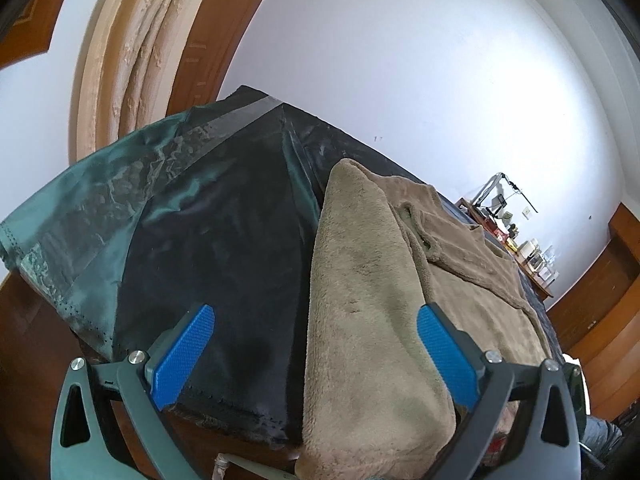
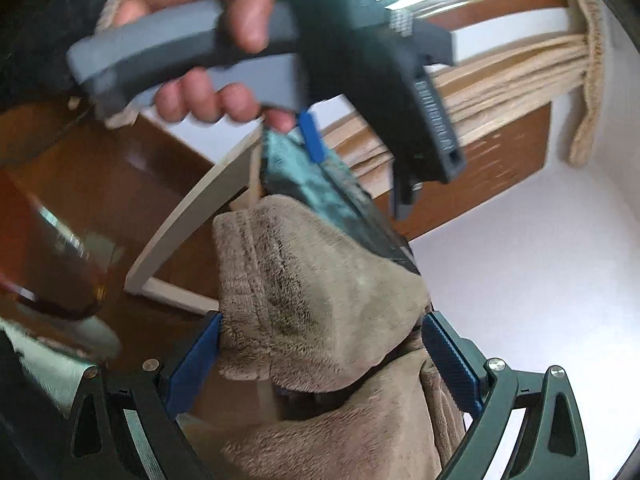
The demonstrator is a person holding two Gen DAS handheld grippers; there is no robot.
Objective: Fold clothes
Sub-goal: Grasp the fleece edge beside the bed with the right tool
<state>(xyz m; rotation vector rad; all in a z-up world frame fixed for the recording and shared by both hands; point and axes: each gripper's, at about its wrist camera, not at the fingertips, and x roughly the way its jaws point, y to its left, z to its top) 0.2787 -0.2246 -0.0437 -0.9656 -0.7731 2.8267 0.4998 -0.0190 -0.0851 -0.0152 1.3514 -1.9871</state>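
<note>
On the bench (image 1: 224, 264), draped in dark green cloth, lies a tan fleece garment (image 1: 460, 248), its near fold hanging over the bench's front edge. Left gripper (image 1: 316, 352) hovers at that edge, fingers (image 1: 182, 356) wide apart. Right gripper (image 2: 320, 364) has its fingers (image 2: 450, 364) apart around bunched fleece, seemingly not clamped.

I am counting one tan fleece garment (image 1: 372, 280) lying on one desk (image 1: 224, 240), which is wearing one dark green satin cover (image 1: 100, 208). I am holding two hand-held grippers: the left hand-held gripper (image 1: 316, 348) and the right hand-held gripper (image 2: 320, 364), each showing two blue pads (image 1: 184, 356). One hand (image 2: 208, 40) is showing, one bunched beige curtain (image 1: 140, 52) is hanging, and one cluttered side table (image 1: 516, 240) is standing far off.
</note>
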